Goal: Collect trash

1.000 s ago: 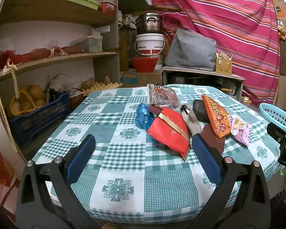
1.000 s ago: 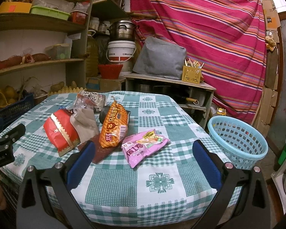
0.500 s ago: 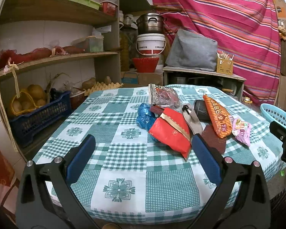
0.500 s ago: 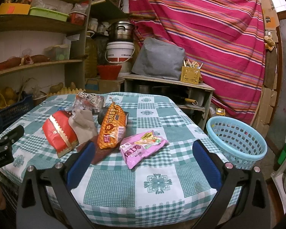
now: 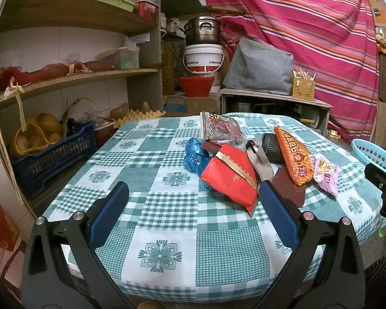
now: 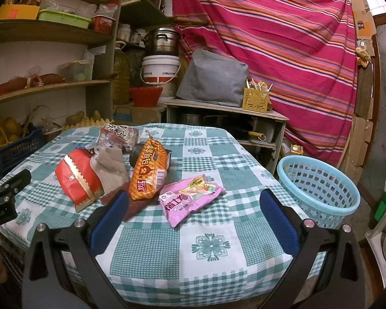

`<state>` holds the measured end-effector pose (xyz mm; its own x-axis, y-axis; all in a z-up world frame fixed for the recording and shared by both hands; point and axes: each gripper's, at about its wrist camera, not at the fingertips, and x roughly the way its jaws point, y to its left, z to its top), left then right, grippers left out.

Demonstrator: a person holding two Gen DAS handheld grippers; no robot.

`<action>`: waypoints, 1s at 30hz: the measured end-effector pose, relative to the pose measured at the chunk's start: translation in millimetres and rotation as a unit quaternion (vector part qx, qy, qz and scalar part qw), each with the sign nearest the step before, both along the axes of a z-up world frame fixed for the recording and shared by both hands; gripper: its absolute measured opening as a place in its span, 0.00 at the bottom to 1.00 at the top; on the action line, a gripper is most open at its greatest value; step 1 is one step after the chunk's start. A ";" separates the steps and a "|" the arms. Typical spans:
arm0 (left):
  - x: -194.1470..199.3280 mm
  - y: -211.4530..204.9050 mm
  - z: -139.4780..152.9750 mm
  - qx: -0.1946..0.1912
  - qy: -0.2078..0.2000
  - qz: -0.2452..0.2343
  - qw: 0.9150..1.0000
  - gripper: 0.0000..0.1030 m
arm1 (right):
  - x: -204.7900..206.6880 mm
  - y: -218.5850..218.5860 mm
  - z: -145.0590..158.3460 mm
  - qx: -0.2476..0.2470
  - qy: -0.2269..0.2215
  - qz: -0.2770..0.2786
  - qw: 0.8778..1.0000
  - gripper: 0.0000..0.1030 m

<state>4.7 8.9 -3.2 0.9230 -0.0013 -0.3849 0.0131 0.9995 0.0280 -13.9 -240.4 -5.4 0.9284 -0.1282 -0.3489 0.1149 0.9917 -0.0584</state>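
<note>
Several pieces of trash lie on the checked tablecloth (image 5: 151, 206): a red packet (image 5: 230, 177) (image 6: 76, 177), an orange snack bag (image 5: 293, 154) (image 6: 148, 171), a pink wrapper (image 6: 189, 198) (image 5: 326, 176), a blue crumpled wrapper (image 5: 194, 154), a grey pouch (image 6: 110, 166) and a clear bag (image 5: 222, 128). A light blue basket (image 6: 319, 188) stands on the floor right of the table. My left gripper (image 5: 193, 206) is open and empty, short of the red packet. My right gripper (image 6: 193, 207) is open and empty, just short of the pink wrapper.
Wooden shelves (image 5: 72, 77) with a blue crate (image 5: 51, 154) of potatoes stand at the left. A low cabinet (image 6: 226, 123), a bucket (image 6: 160, 69) with a pot on it and a striped curtain (image 6: 270, 38) are behind the table.
Both grippers have drifted slightly; the views shifted a little and the table contents appear marginally nearer. Nothing on the table has moved.
</note>
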 end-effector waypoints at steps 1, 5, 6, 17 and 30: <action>0.0 0.3 0.0 0.000 0.000 -0.001 1.000 0.95 | -0.1 0.2 -0.1 0.000 0.000 0.000 1.000 0.96; 0.1 -0.3 -1.3 0.001 0.001 -0.001 1.000 0.95 | 0.4 -0.6 -0.5 0.001 0.000 0.000 1.000 0.96; -0.1 0.4 -1.3 0.001 0.001 -0.001 1.000 0.95 | 0.4 -0.8 -1.0 0.001 0.001 -0.001 1.000 0.96; 2.4 -4.0 -6.6 0.000 0.007 -0.004 1.000 0.95 | 3.9 -3.8 -5.0 0.008 0.005 -0.010 1.000 0.96; 15.6 -6.1 -9.7 0.001 0.032 -0.007 0.999 0.95 | 17.0 -8.8 -14.7 0.000 0.027 -0.024 0.999 0.96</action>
<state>20.3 2.8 -12.8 0.8967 -0.0126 -0.4425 0.0279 0.9992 0.0281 3.1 -249.3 -20.1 0.9009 -0.1728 -0.3981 0.1595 0.9850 -0.0667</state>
